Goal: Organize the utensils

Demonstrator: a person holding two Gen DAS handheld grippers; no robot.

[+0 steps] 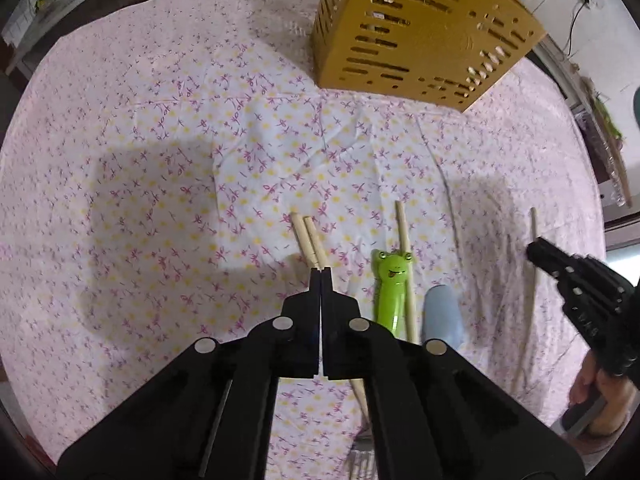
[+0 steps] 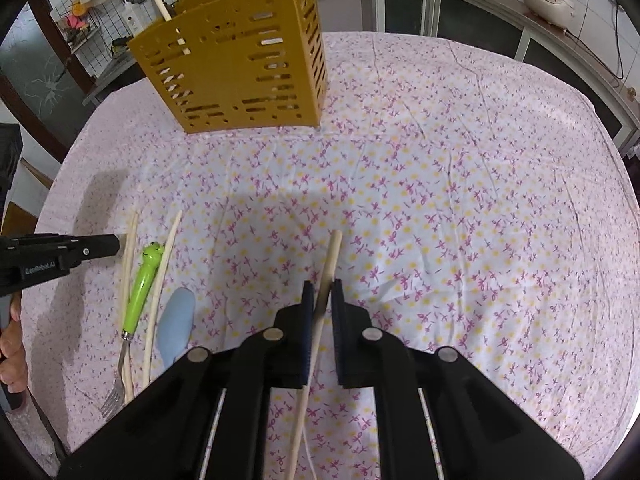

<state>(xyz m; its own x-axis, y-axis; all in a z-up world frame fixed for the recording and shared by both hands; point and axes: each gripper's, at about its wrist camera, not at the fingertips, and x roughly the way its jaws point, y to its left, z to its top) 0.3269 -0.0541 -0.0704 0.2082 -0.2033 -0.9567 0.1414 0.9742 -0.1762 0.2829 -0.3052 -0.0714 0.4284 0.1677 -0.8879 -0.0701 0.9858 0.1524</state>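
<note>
Going left to right across the table: the left gripper (image 1: 321, 270) is sitting with its jaws fully shut. Its tips are right over a pair of chopsticks (image 1: 308, 240) lying on the floral tablecloth (image 1: 140, 160), but I honestly can't tell whether they're pinching anything. Just to the right, the frog-handled fork (image 1: 390, 284) is lying next to another chopstick (image 1: 405, 264), with a pale blue spoon (image 1: 442, 312) beside that.

Further right, the right gripper (image 2: 324, 286) is clamping a single chopstick (image 2: 326, 280) between its pads, with the rest of the stick trailing back under the fingers. The yellow slotted caddy (image 2: 236, 64) is standing upright at the far side of the table, well apart from both grippers, and it's already holding a couple of sticks.

So I'm reading this as the pick-up step. Next the right hand is probably needing to carry its chopstick over the caddy's open top, tip it upright and let go.
</note>
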